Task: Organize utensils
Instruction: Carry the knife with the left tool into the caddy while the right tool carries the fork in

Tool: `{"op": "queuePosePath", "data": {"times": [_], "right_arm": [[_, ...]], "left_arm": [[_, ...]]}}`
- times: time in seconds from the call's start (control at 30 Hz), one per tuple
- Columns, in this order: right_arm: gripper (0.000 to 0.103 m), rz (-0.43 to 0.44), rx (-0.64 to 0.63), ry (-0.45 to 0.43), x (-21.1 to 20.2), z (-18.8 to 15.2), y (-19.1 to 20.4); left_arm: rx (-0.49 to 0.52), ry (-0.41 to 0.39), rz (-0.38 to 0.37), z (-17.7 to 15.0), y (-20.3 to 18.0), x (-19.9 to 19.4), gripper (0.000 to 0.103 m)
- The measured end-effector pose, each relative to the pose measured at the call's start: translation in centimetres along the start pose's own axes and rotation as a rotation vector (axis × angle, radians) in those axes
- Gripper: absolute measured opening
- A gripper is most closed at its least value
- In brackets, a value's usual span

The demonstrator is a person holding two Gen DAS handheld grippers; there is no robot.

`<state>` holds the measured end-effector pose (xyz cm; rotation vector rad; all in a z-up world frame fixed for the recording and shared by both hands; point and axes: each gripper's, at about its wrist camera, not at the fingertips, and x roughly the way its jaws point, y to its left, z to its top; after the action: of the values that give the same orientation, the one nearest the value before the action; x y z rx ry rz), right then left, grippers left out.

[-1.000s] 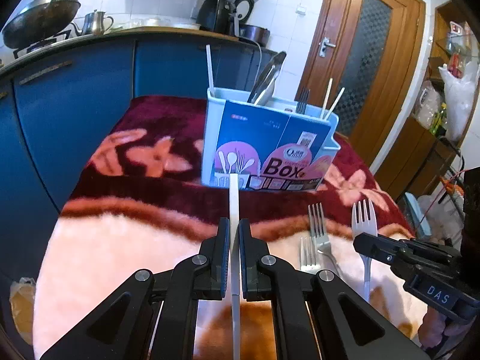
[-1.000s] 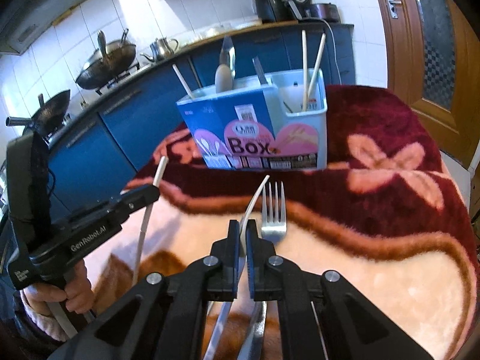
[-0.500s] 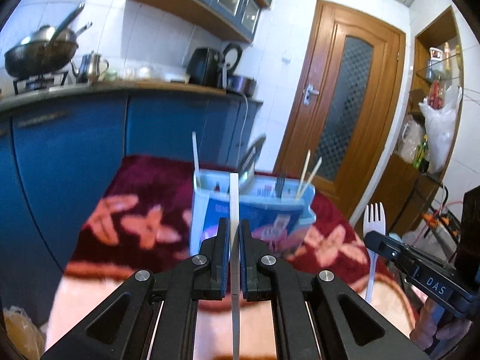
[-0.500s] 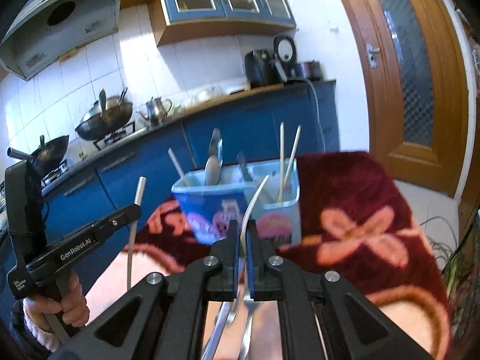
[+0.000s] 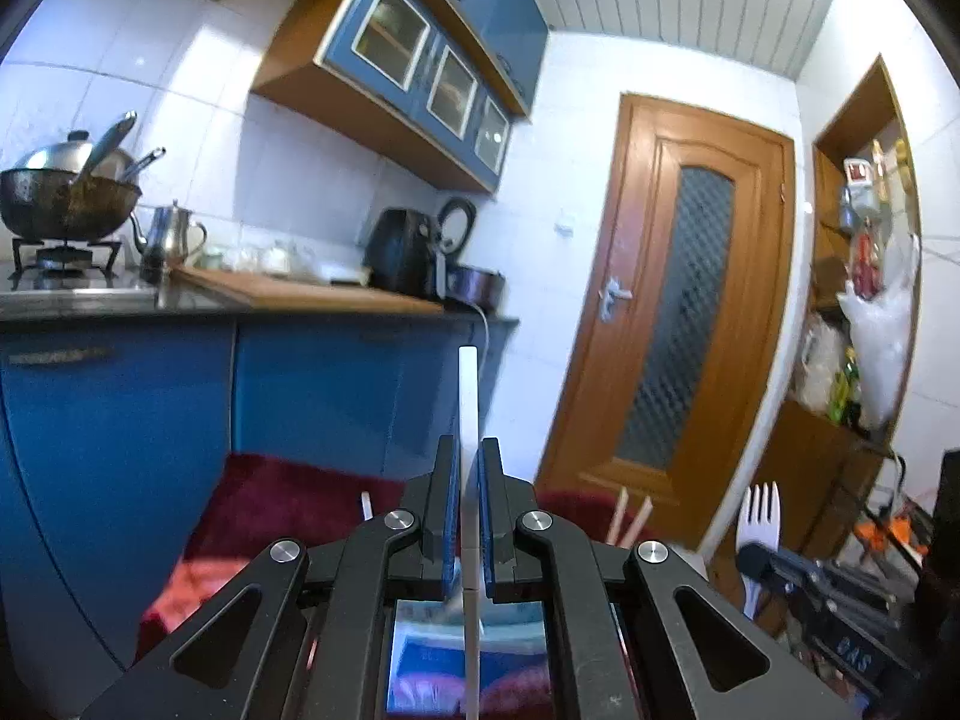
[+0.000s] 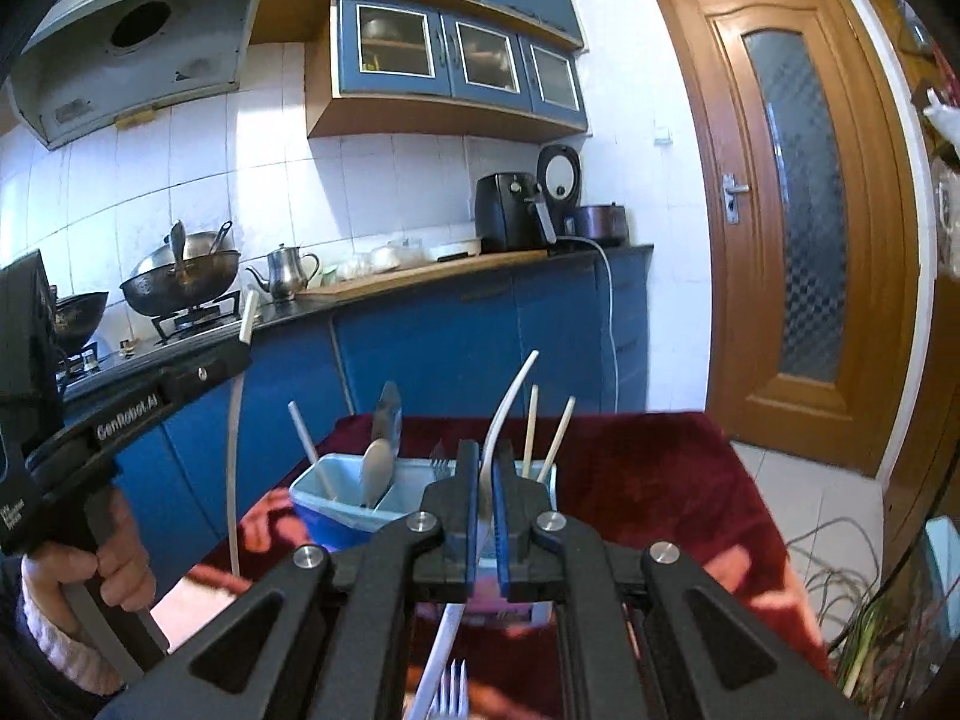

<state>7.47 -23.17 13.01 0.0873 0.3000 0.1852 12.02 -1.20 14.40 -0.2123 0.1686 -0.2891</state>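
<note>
Left hand-held gripper (image 5: 467,468): jaws are clenched on a white plastic stick (image 5: 467,396), which is held upright and projects above the fingertips. Right hand-held gripper (image 6: 486,474): jaws are clenched on the curved handle of a white plastic fork (image 6: 510,396), whose tines are seen below the jaws, beside a metal fork (image 6: 453,690). A light blue utensil box (image 6: 336,498) is placed just ahead of and below the right hand-held gripper, on a dark red blanket (image 6: 660,480); a spoon (image 6: 375,471), a white stick and two chopsticks (image 6: 549,432) are stood in its compartments. The left hand-held gripper is gripped by a hand (image 6: 114,552).
</note>
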Motion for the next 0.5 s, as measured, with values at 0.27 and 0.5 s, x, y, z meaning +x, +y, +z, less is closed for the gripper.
{"op": "queuePosePath", "data": {"times": [0.27, 0.5], "right_arm": [[0.006, -0.041, -0.043, -0.059, 3.2, 2.1, -0.4], [0.006, -0.074, -0.092, -0.107, 6.1, 3.1, -0.8]], "left_arm": [[0.015, -0.099, 0.092, 0.9, 0.4, 3.4, 0.006], [0.057, -0.102, 0.132, -0.7, 0.2, 6.5, 0.006]]}}
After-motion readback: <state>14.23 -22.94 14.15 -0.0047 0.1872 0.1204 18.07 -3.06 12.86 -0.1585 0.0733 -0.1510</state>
